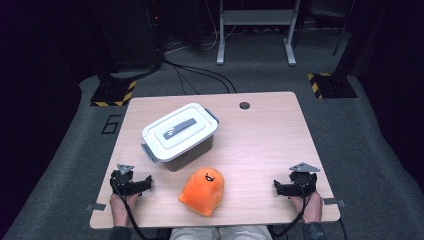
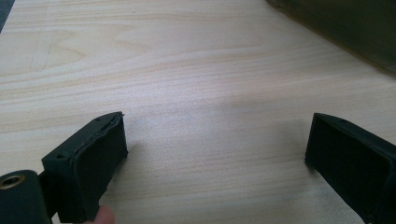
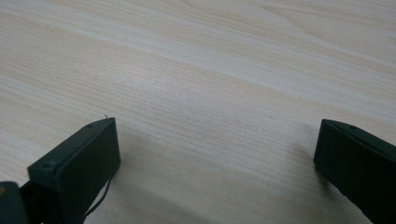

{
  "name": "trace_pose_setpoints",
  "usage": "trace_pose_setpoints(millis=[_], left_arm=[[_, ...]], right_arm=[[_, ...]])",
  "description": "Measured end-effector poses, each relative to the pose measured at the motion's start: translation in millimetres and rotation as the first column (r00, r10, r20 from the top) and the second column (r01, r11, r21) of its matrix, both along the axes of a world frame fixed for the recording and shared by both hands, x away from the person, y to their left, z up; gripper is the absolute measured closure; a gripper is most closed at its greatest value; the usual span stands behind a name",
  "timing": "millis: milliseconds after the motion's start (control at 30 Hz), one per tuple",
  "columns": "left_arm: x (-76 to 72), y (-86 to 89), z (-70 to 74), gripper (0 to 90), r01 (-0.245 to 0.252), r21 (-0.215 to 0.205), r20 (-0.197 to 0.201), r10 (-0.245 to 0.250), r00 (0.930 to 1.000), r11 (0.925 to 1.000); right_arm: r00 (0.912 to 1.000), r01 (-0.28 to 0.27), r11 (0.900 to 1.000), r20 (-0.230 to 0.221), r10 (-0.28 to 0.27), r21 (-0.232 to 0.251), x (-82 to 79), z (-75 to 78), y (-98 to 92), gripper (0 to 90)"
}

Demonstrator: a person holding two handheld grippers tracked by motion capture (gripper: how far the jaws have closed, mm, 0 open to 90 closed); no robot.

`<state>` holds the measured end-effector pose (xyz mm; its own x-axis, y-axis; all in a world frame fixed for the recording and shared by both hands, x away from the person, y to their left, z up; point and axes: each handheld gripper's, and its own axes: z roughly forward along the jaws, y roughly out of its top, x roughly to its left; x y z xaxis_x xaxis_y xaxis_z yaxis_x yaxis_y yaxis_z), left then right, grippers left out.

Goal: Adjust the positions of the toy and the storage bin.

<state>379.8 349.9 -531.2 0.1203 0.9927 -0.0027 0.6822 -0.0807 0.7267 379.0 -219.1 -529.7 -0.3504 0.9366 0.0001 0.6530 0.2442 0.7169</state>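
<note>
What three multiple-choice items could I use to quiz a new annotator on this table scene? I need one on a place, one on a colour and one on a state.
1. Where does the plush toy lie?
A. On top of the box's lid
B. On the table, on the near side of the storage box
C. On the floor

2. What colour is the plush toy?
A. Blue
B. Green
C. Orange

3. How do the jaws of the left gripper and the right gripper stand?
A. Both wide apart with only bare wood between them
B. Both clamped on the toy
C. Left one shut on the lid's handle

Answers: 1 B, the high view shows the toy between the box and the person's edge. 2 C, its fabric is bright orange. 3 A, each gripper view shows tabletop between spread jaws.
</note>
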Motion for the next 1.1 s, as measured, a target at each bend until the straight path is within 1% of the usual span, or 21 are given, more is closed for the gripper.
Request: trace_pose_setpoints(millis=[267, 533, 633, 667, 700, 900, 933, 967, 1033, 1100], left_arm=[[0.1, -0.4, 0.0, 4.9, -0.002, 0.000, -0.001, 0.002, 1.0000, 1.0000], [0.1, -1.0, 0.1, 4.9, -0.007, -0.001, -0.002, 0.007, 1.0000, 1.0000], [0.8, -1.6, 0.1, 4.8, -0.011, -0.001, 0.000, 0.011, 0.9999, 0.9999], [1.0, -1.9, 0.1, 4.8, -0.013, -0.001, 0.000, 0.013, 0.9999, 0.9999], [1.2, -2.2, 0.1, 4.8, -0.014, 0.000, 0.000, 0.014, 0.9999, 0.9999], [1.6, -3.1, -0.1, 4.8, -0.020, 0.001, 0.003, 0.020, 0.9998, 0.9998], [1.6, -3.1, 0.0, 4.8, -0.021, 0.000, 0.001, 0.021, 0.9998, 0.9998], [1.7, -2.9, -0.1, 4.8, -0.019, 0.001, 0.003, 0.019, 0.9998, 0.9998], [1.6, -3.0, -0.1, 4.8, -0.020, 0.002, 0.003, 0.020, 0.9998, 0.9998], [1.4, -3.2, -0.1, 4.9, -0.021, 0.001, 0.001, 0.021, 0.9998, 0.9998]], right_arm=[[0.9999, 0.011, 1.000, -0.001, -0.011, 0.003, 0.0, 0.1, 1.0, 0.0], [0.9999, 0.010, 1.000, -0.004, -0.010, 0.001, 0.4, 0.3, 0.9, 0.0], [0.9998, 0.020, 1.000, -0.007, -0.020, -0.002, 1.2, 0.7, 1.6, 0.0], [0.9999, 0.013, 1.000, -0.011, -0.013, -0.009, 1.3, 1.1, 1.0, 0.0], [0.9997, 0.017, 1.000, -0.016, -0.017, -0.002, 1.8, 1.4, 1.7, 0.0], [0.9992, 0.020, 1.000, -0.035, -0.021, -0.013, 2.7, 3.3, 0.7, 0.0], [0.9983, 0.036, 0.999, -0.046, -0.036, -0.008, 1.0, 5.0, -0.4, 0.0], [0.9983, 0.041, 0.999, -0.042, -0.041, 0.000, 0.0, 6.1, -1.8, 0.0], [0.9982, 0.044, 0.999, -0.043, -0.043, 0.026, -1.5, 9.3, -3.2, 0.0], [0.9979, 0.050, 0.998, -0.044, -0.048, 0.032, -4.0, 15.4, -3.1, 0.0]])
